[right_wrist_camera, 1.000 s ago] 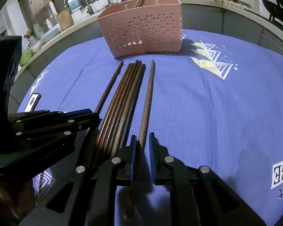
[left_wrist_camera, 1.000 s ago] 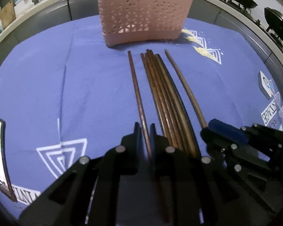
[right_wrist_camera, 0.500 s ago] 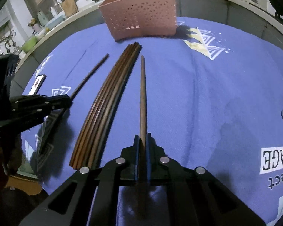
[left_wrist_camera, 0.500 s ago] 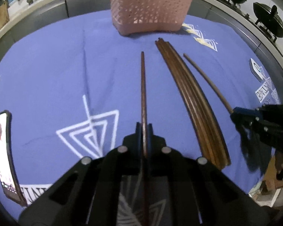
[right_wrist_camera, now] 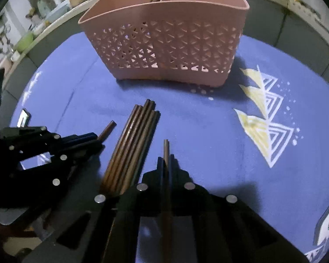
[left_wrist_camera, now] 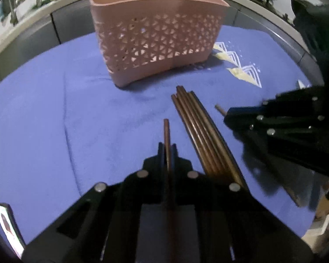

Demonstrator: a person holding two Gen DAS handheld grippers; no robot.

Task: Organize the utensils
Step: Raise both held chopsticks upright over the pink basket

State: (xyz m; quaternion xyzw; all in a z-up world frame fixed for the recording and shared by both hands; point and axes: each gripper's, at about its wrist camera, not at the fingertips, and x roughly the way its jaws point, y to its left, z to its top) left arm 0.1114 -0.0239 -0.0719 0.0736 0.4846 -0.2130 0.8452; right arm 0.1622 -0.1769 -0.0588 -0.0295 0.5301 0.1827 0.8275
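My left gripper [left_wrist_camera: 167,148] is clamped on one brown chopstick [left_wrist_camera: 166,131], tip pointing at the pink basket [left_wrist_camera: 155,41]. My right gripper [right_wrist_camera: 166,161] likewise pinches a single chopstick [right_wrist_camera: 165,149]. The remaining chopstick bundle [right_wrist_camera: 131,144] lies on the blue cloth [right_wrist_camera: 208,135] between both grippers, near the basket.

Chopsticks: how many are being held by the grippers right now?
2. One chopstick is clamped in the left gripper; another is in the right gripper. A bundle lies loose on the cloth between them, and more stand in the pink basket.
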